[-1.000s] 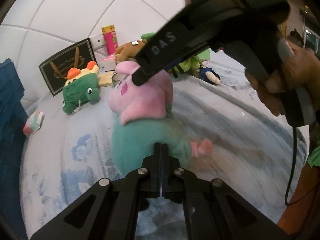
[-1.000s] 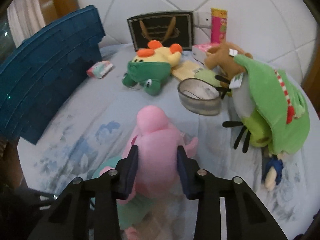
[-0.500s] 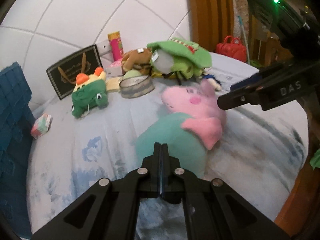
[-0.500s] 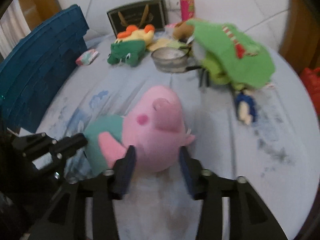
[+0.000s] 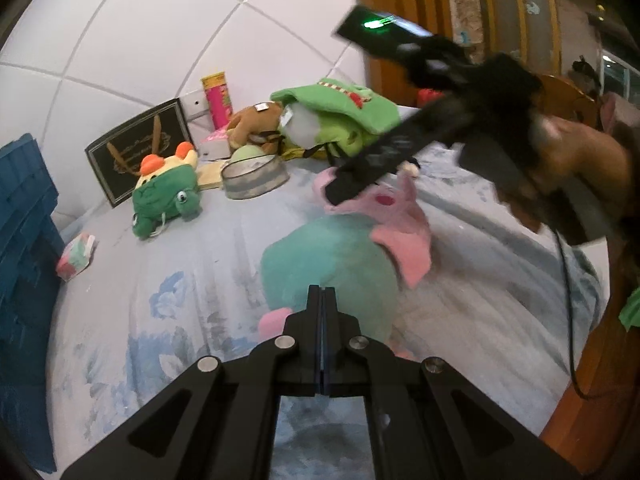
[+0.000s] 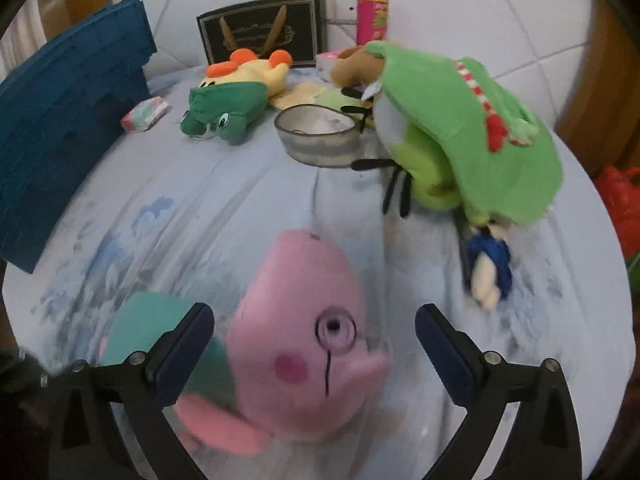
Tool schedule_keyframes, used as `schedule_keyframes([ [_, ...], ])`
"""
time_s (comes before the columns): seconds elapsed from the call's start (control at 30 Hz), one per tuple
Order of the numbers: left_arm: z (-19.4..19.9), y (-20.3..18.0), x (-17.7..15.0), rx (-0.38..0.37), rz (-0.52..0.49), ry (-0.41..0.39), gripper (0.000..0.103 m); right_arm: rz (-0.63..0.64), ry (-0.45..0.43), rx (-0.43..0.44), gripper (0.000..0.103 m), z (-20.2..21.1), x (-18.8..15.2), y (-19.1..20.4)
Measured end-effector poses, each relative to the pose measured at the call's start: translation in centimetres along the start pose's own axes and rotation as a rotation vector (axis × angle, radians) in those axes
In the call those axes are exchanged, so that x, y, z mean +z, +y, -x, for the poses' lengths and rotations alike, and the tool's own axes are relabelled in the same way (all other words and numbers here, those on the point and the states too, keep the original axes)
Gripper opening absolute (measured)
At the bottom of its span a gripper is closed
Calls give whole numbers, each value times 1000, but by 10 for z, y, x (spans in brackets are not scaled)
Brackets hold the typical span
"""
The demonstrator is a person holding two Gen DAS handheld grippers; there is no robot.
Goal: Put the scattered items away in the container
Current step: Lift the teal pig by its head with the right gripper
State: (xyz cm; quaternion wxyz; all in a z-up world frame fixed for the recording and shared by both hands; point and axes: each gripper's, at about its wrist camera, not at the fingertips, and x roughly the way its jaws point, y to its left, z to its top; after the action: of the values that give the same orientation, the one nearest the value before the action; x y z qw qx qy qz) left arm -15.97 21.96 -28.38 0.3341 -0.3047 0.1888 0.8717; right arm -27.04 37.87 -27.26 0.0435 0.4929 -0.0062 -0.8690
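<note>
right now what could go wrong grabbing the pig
1. The right gripper has just been opening; its jaws now stand clear on both sides of the pig head. Closing on the soft, rounded head alone may let it slip out.
2. The left gripper is shut at the pig's teal body, so it could crowd the lift.
3. The blue crate sits far left, so a loose grip could drop the pig on the way.

The left tongs (image 5: 322, 312), pressed together, sit near a pink-and-teal plush pig (image 5: 340, 264) on the pale blue floral bed (image 5: 160, 300); the right tongs (image 5: 360, 182) reach its head.
</note>
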Motion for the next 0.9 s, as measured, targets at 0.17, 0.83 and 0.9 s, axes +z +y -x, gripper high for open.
schedule_keyframes([
  [0.17,-6,-3,2,6,-4,11,0,-1,31,20,102,-18,10,-3],
  [0.83,11,-6,-7,3,-20,-8,0,59,33,-22,62,-23,0,22],
  [0.9,6,-5,-6,21,-21,10,0,55,36,-24,66,-24,2,21],
])
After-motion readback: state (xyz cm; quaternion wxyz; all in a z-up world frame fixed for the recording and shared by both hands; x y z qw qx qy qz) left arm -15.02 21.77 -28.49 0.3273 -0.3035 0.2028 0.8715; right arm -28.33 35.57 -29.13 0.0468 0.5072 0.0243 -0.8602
